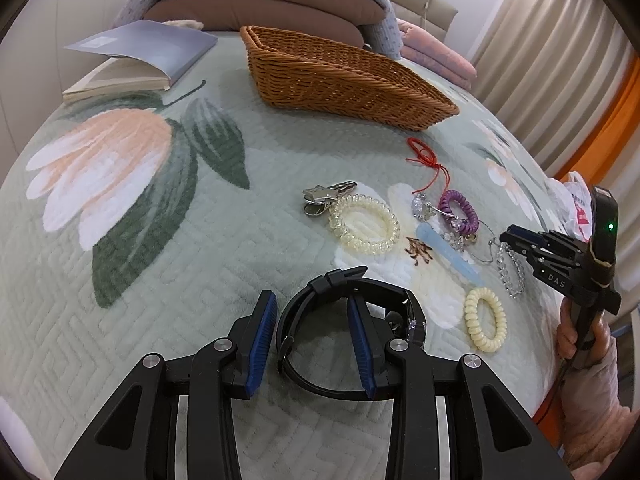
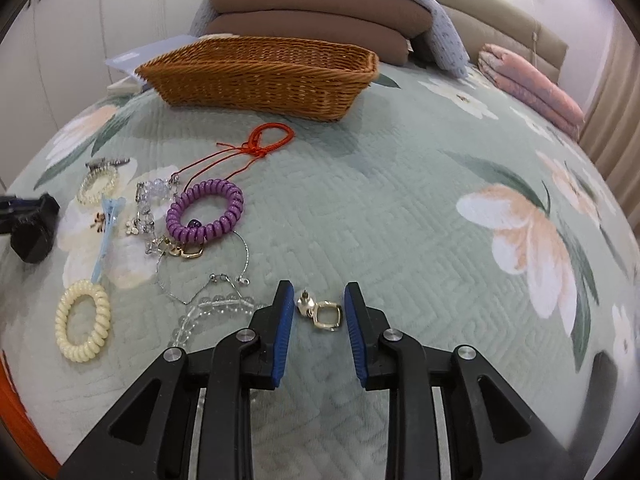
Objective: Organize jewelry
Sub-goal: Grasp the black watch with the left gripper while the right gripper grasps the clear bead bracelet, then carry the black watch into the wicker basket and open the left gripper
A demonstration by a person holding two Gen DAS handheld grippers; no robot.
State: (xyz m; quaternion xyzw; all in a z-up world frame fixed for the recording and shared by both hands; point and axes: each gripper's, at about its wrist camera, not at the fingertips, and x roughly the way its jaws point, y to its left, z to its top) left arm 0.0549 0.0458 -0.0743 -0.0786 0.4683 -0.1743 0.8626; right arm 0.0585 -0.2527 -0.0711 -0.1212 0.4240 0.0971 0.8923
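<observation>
Earring (image 2: 320, 312) lies between the right gripper's (image 2: 318, 320) narrow, untouching pads, basket (image 2: 256, 76) at 11 o'clock; left gripper (image 1: 312, 336) straddles the watch (image 1: 344, 320) strap, grip unclear

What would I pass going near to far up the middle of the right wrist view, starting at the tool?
Right tool → gold earring lying between its open fingers → bare quilt → red cord → wicker basket → brown pillows.

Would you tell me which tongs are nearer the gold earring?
Right. The right tongs straddle the gold earring, pads apart from it; the left tongs sit across the jewelry pile, around the black watch.
</observation>
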